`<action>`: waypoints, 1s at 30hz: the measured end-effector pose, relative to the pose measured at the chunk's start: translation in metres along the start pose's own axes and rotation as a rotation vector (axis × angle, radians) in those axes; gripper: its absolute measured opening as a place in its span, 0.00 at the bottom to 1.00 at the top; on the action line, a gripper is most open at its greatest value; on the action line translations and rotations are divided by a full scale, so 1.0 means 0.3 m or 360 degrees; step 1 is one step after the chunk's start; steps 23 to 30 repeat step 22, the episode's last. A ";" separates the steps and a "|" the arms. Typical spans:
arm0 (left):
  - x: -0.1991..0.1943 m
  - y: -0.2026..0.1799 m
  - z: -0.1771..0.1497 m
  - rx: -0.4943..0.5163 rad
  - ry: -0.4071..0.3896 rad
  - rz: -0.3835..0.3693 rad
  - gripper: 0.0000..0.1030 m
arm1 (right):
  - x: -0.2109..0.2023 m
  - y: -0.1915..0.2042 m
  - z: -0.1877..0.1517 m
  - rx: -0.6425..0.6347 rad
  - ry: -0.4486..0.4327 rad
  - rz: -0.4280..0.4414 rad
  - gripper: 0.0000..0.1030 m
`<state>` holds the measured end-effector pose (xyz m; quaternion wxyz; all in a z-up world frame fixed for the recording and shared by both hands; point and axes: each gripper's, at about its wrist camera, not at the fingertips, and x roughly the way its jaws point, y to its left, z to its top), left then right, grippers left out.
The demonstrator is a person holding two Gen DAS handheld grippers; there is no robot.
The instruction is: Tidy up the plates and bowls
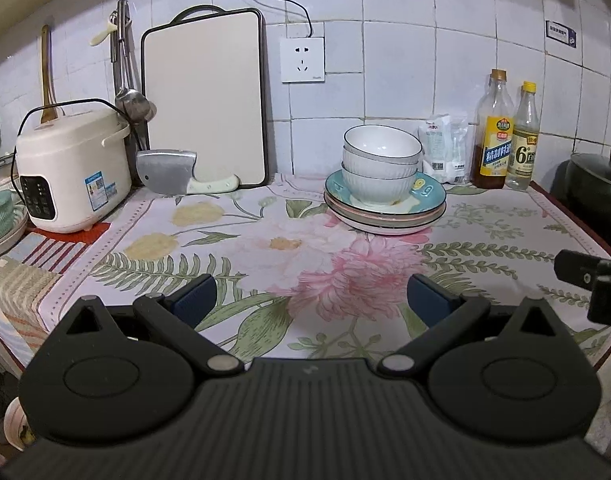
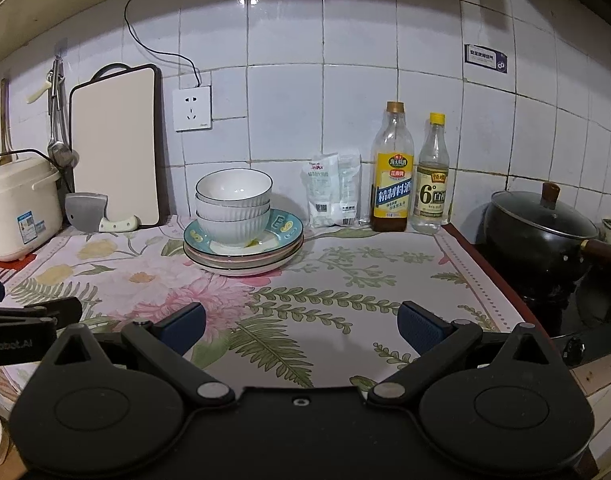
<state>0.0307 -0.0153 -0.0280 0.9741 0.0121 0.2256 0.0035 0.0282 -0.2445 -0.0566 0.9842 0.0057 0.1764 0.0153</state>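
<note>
Three white ribbed bowls (image 1: 381,170) (image 2: 234,210) sit nested on a stack of plates (image 1: 385,210) (image 2: 244,254), the top plate teal with yellow marks. The stack stands near the tiled wall on the floral mat. My left gripper (image 1: 311,296) is open over the mat's front part, well short of the stack, nothing between its blue pads. My right gripper (image 2: 301,326) is also open and empty, to the right of and nearer than the stack. Part of the right gripper (image 1: 593,280) shows at the left wrist view's right edge; the left one (image 2: 29,316) at the right wrist view's left edge.
A rice cooker (image 1: 71,172), a cleaver (image 1: 177,172) and a cutting board (image 1: 203,100) stand at the left. Two bottles (image 2: 409,172) and a white packet (image 2: 333,190) line the wall at the right. A black lidded pot (image 2: 541,236) sits on the stove beyond the mat.
</note>
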 end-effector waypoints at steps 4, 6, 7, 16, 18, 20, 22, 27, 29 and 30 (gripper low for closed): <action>0.001 0.004 0.000 -0.0003 -0.0003 -0.0006 1.00 | -0.010 0.008 -0.001 -0.0025 -0.0024 -0.0013 1.00; 0.000 0.003 0.001 -0.0001 -0.0007 -0.0012 1.00 | -0.011 0.008 0.000 -0.0028 -0.0025 -0.0010 1.00; 0.000 0.003 0.001 0.0000 -0.0008 -0.0013 1.00 | -0.011 0.009 0.000 -0.0030 -0.0025 -0.0007 1.00; -0.003 0.010 0.000 -0.0012 -0.0015 -0.0010 1.00 | -0.003 0.011 -0.004 -0.0034 -0.0013 -0.0016 1.00; -0.006 0.009 -0.002 -0.0016 -0.0014 -0.0008 1.00 | -0.001 0.010 -0.004 -0.0033 -0.0011 -0.0019 1.00; -0.005 0.009 -0.001 -0.0012 -0.0015 -0.0010 1.00 | 0.001 0.008 -0.003 -0.0034 -0.0010 -0.0019 1.00; -0.007 0.007 -0.003 -0.0013 -0.0015 -0.0005 1.00 | 0.001 0.007 -0.003 -0.0033 -0.0009 -0.0019 1.00; -0.007 0.007 -0.003 -0.0013 -0.0015 -0.0005 1.00 | 0.001 0.007 -0.003 -0.0033 -0.0009 -0.0019 1.00; -0.007 0.007 -0.003 -0.0013 -0.0015 -0.0005 1.00 | 0.001 0.007 -0.003 -0.0033 -0.0009 -0.0019 1.00; -0.007 0.007 -0.003 -0.0013 -0.0015 -0.0005 1.00 | 0.001 0.007 -0.003 -0.0033 -0.0009 -0.0019 1.00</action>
